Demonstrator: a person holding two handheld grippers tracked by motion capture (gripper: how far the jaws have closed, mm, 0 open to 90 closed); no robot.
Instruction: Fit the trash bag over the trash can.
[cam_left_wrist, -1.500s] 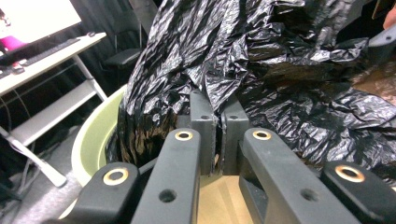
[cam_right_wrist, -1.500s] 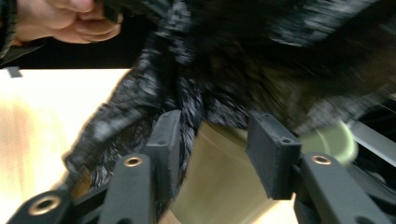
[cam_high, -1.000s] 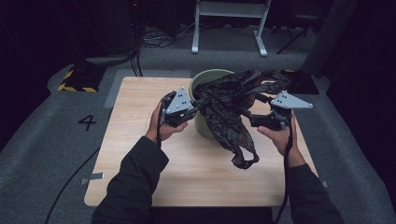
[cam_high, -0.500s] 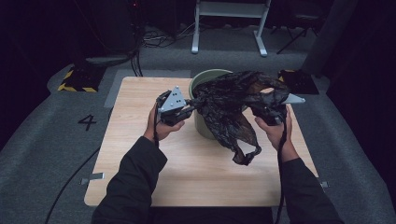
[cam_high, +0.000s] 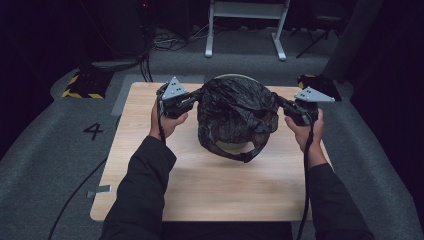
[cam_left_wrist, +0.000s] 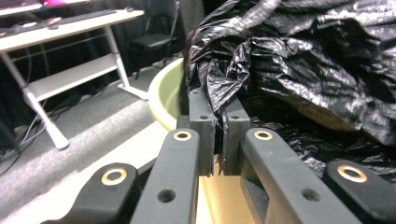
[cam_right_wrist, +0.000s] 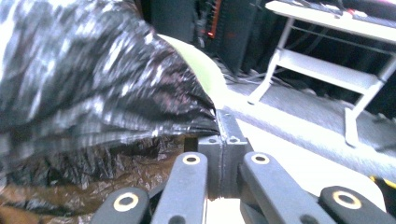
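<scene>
Black bag (cam_high: 232, 117) stretched over the bin (cam_high: 236, 78), left gripper (cam_high: 192, 99) and right gripper (cam_high: 284, 107) each pinching an edge: pull evenly outward and down past the rim.

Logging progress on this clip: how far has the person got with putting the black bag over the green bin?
Done: both grippers, left and right, are shut on the black bag, one at each side, and it is spread over the bin. In hand: stretching its mouth across the top. Left: the green rim shows behind and a loop hangs in front, so it is not seated.
</scene>
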